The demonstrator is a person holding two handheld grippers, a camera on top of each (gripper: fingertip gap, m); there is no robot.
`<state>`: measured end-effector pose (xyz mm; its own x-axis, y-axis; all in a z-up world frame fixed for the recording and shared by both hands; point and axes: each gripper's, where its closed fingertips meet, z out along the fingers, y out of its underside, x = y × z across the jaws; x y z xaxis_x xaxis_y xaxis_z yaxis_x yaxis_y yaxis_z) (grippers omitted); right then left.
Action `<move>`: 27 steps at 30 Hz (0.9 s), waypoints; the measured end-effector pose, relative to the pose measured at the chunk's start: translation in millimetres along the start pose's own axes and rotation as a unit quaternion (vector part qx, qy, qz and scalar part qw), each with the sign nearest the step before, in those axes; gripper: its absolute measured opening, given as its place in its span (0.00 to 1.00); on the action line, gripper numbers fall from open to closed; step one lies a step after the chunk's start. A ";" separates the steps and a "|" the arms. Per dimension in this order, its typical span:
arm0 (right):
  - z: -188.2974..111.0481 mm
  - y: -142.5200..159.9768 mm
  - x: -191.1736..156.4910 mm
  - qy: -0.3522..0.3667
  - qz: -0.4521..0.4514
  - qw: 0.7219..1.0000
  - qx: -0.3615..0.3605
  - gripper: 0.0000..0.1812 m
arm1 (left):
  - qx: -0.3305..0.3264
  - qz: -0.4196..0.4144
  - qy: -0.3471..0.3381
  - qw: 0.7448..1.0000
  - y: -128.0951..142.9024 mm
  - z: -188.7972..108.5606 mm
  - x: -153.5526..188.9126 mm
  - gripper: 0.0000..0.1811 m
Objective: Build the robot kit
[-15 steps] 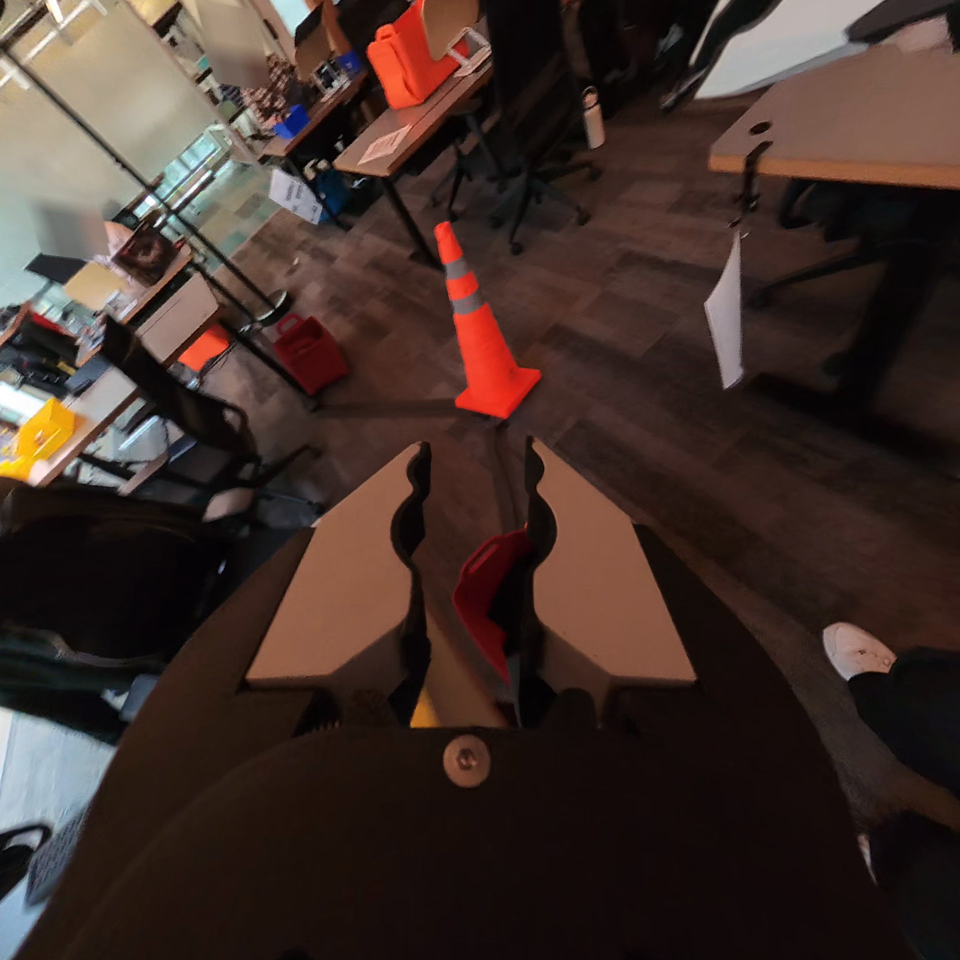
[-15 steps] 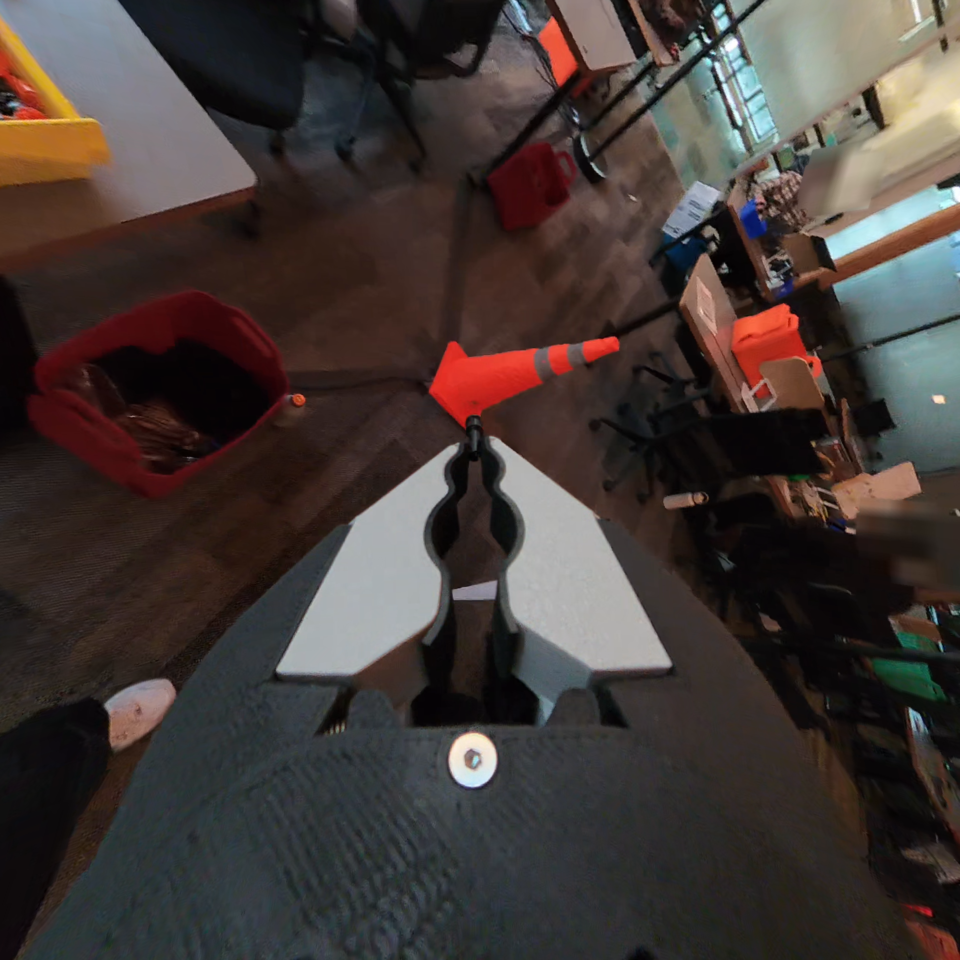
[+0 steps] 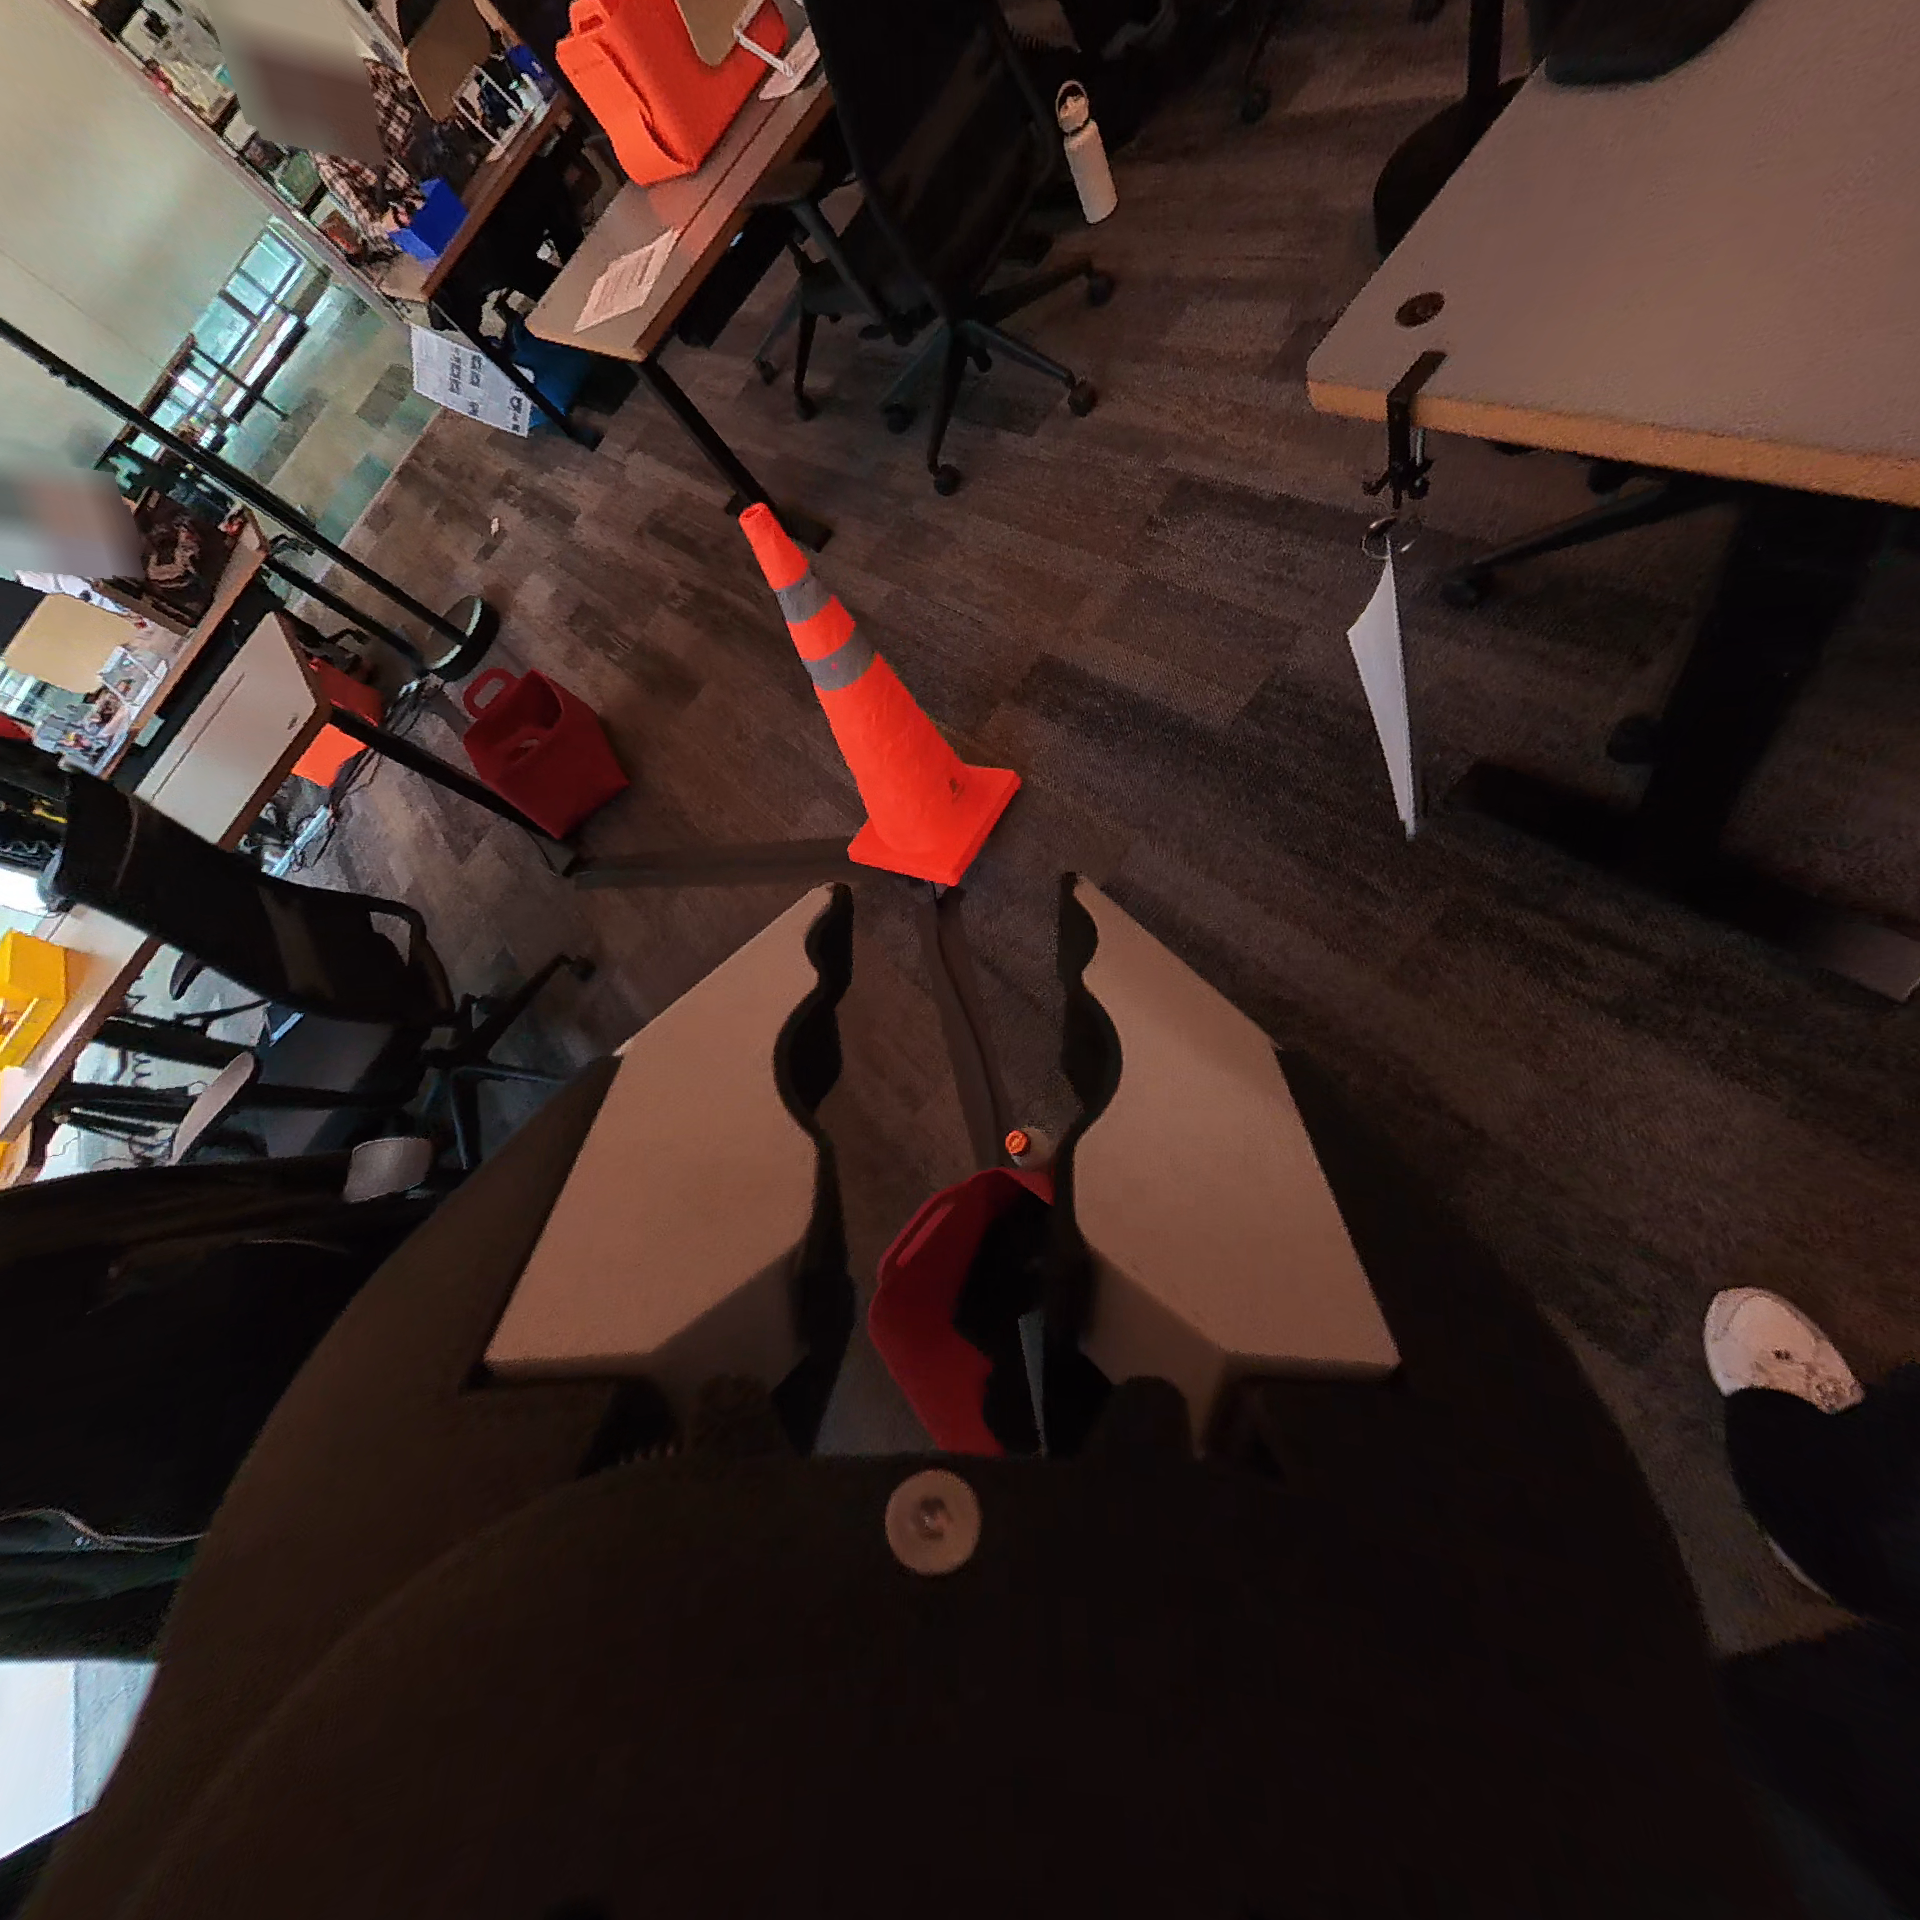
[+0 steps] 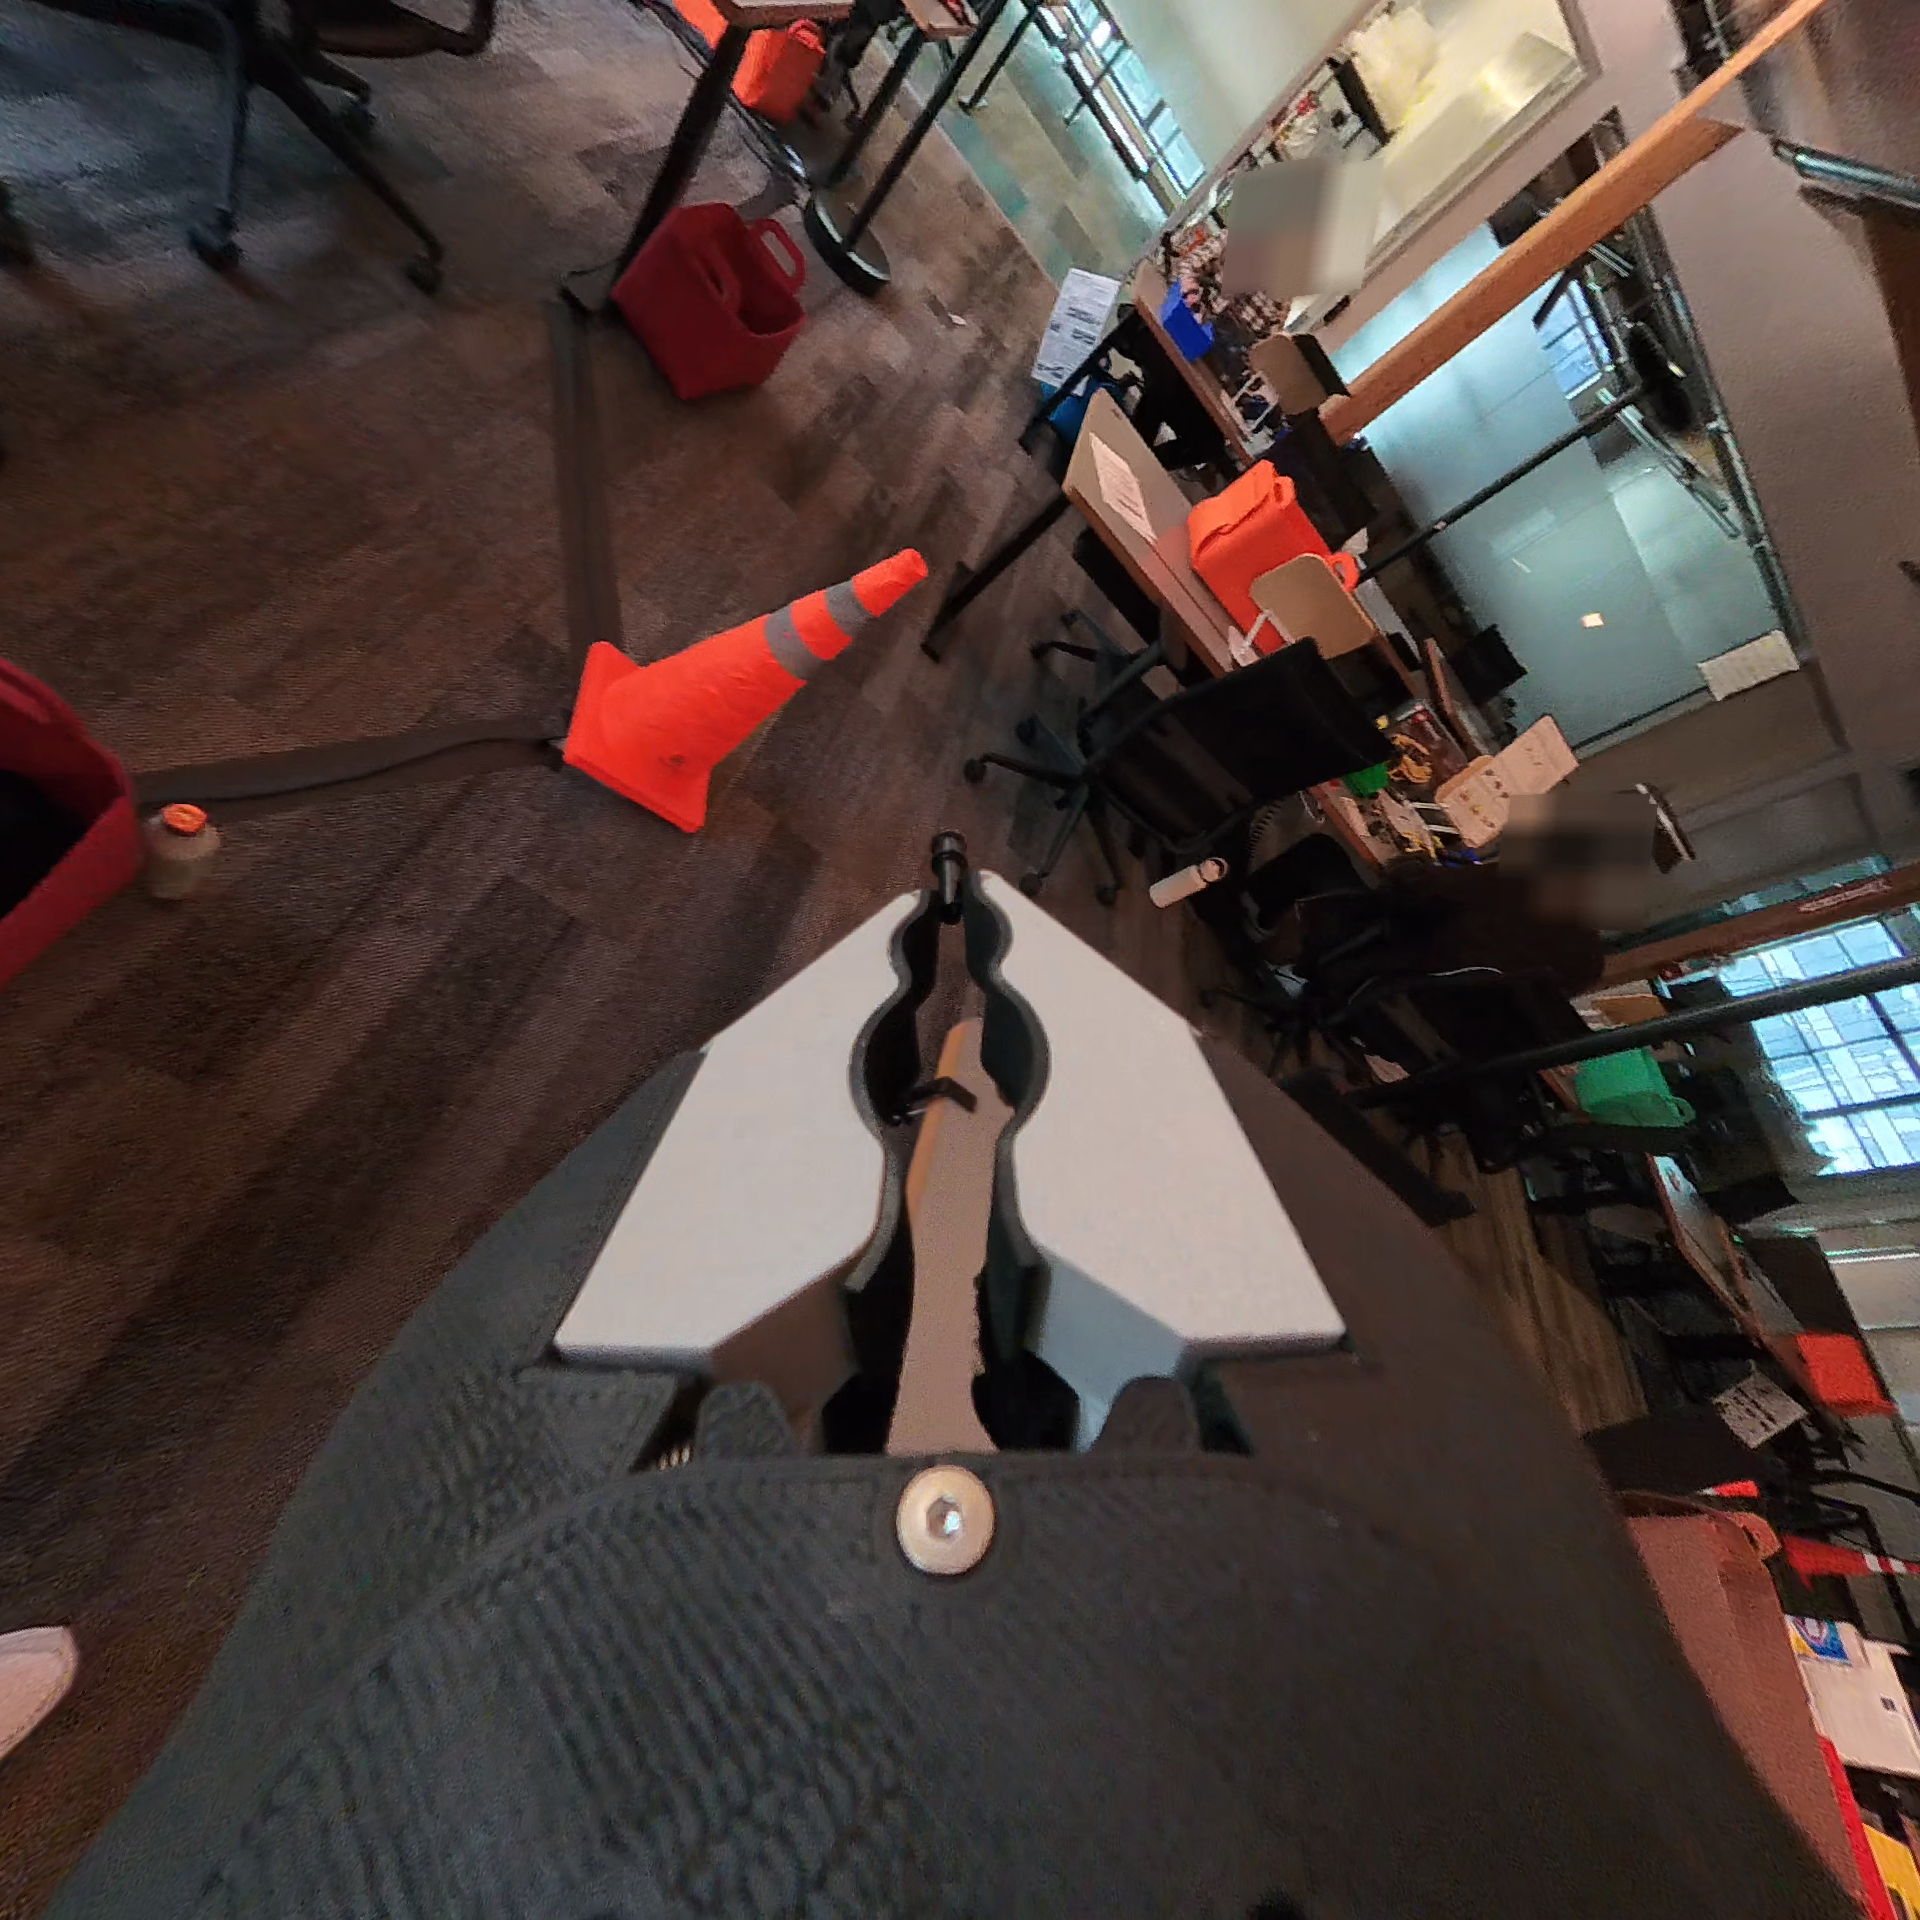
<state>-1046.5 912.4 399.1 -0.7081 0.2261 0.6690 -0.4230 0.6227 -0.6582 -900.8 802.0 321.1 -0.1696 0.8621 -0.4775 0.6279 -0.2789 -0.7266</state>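
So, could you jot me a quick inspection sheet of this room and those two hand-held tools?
Surface: dark patterned carpet.
Job's things: thin black stub poking out past the right tool's tips.
Clutter: orange cone standing on its base; red bin with a small orange-capped bottle beside it; second red bin by a desk leg.
Grippers: left tool open, holding nothing; right tool shut on the stub.
Cables: dark floor strip running to the cone, possibly a cable cover.
Surroundings: desks, office chairs, glass partitions, a white shoe.
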 end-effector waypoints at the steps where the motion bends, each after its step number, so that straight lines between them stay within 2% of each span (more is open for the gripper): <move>1: 4.6 5.5 13.4 0.002 0.003 1.000 0.001 0.02 | -0.004 -0.002 0.002 1.000 -9.6 10.9 3.3 0.21; 7: 35.3 17.8 62.0 0.011 0.009 1.000 0.017 0.02 | -0.026 0.009 -0.018 0.999 -52.1 56.3 2.3 0.21; 13: 76.2 2.3 68.9 -0.001 0.009 0.999 0.036 0.02 | -0.051 0.034 -0.060 0.996 -67.8 88.1 -29.0 0.21; 17: 112.8 -16.6 59.8 -0.014 -0.005 0.999 0.039 0.02 | -0.060 0.026 -0.079 0.995 -61.4 113.3 -60.6 0.21; 21: 158.1 -46.9 43.3 -0.027 -0.025 0.998 0.043 0.02 | -0.065 0.012 -0.106 0.992 -47.1 145.2 -109.9 0.21; 27: 247.9 -120.7 12.8 -0.055 -0.015 0.995 0.084 0.02 | -0.064 -0.002 -0.104 0.993 -18.8 206.5 -202.8 0.21</move>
<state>-1144.7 654.5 401.6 -0.7474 0.1206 0.6533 -0.5264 0.4926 -0.6930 -1035.1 545.0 329.7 -0.3172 0.7540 -0.5751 0.7154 -0.2078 -0.6671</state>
